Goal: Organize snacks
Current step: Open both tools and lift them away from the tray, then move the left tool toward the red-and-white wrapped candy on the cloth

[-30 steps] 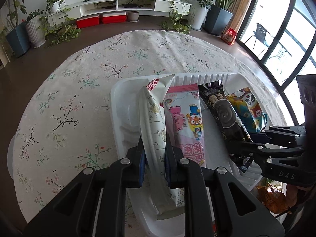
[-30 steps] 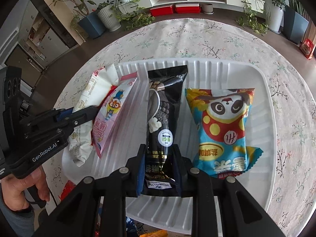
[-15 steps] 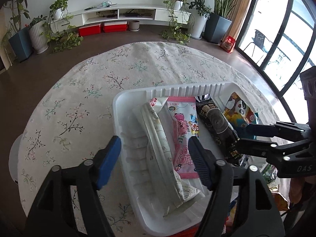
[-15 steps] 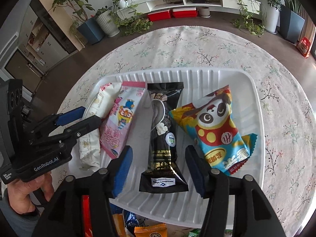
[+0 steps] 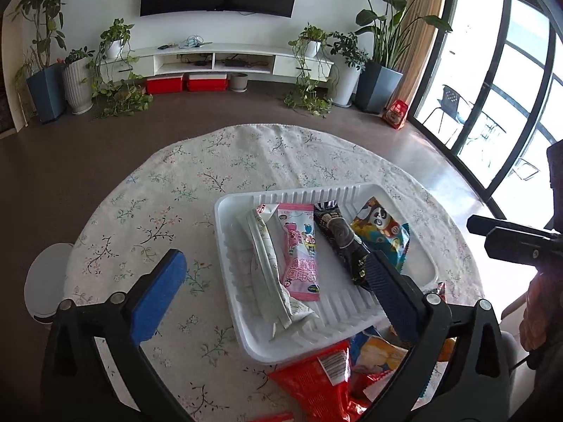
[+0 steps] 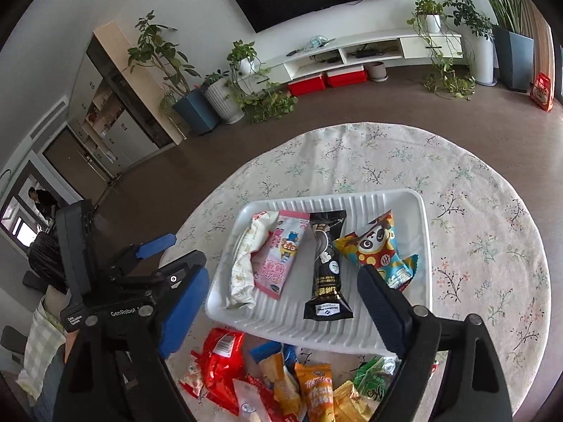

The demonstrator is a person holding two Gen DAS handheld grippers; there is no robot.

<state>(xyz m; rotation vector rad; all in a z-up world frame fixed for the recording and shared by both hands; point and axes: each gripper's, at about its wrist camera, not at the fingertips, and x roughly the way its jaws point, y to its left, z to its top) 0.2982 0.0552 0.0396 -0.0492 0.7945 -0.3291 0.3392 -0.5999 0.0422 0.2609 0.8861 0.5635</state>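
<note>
Both the left gripper (image 5: 271, 292) and the right gripper (image 6: 281, 309) hang wide open, holding nothing. Four packets lie side by side in the white tray (image 6: 424, 246) just beyond the fingertips; the loose snack pile (image 6: 281, 376) sits under them. A low reach could nudge the tray or snag two wrappers together.

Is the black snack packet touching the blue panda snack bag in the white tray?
Touching. The right wrist view shows the black snack packet meeting the blue panda snack bag at its yellow corner.
</note>
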